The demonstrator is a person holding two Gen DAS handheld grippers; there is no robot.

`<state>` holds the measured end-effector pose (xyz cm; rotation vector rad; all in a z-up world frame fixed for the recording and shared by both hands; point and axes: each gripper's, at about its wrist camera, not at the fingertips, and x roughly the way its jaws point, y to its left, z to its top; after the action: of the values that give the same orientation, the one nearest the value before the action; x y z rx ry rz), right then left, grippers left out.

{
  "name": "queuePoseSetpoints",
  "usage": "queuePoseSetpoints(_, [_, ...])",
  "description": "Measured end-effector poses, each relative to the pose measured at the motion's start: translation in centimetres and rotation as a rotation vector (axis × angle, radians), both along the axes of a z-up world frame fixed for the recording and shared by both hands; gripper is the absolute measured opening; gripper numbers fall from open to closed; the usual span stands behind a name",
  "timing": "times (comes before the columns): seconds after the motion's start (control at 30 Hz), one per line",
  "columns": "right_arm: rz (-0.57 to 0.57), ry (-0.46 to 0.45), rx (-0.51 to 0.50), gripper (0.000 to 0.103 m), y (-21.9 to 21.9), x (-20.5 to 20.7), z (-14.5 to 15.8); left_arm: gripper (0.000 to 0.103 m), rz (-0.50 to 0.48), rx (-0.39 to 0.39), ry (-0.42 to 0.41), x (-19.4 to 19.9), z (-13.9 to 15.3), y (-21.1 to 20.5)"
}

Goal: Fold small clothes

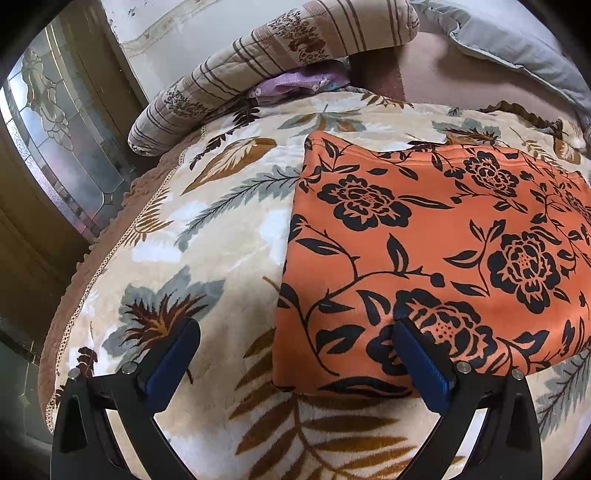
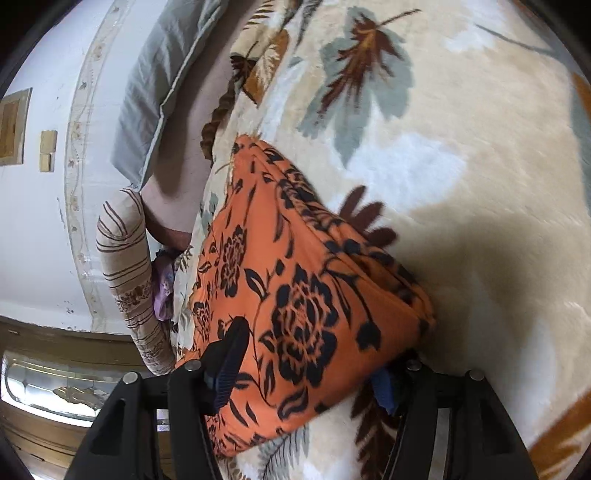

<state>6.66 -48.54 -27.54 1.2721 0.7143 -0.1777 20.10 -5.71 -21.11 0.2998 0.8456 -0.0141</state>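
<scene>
Behind the bed a white wall (image 1: pixel 177 33) and a glass-panelled door (image 1: pixel 55 147) show. We see a leaf-print blanket (image 1: pixel 221 229) covering the bed, with a striped quilt (image 1: pixel 258 62) rolled along its far edge and a grey pillow (image 1: pixel 517 44) beside it. On the blanket lies the orange garment (image 1: pixel 424 258) with black flowers, folded into a flat rectangle. Our left tool (image 1: pixel 295 354) is spread wide open, one finger over the blanket, the other over the garment's near corner. Our right tool (image 2: pixel 314 369) straddles a garment corner; its right finger is mostly hidden by cloth, so we cannot tell whether it grips.
</scene>
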Motion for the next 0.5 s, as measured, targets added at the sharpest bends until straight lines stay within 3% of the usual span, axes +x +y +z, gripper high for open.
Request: queuePoseSetpoints(0.5, [0.003, 0.012, 0.013, 0.064, -0.33, 1.26, -0.33, 0.103, 0.021, 0.015, 0.020, 0.66, -0.24, -0.07])
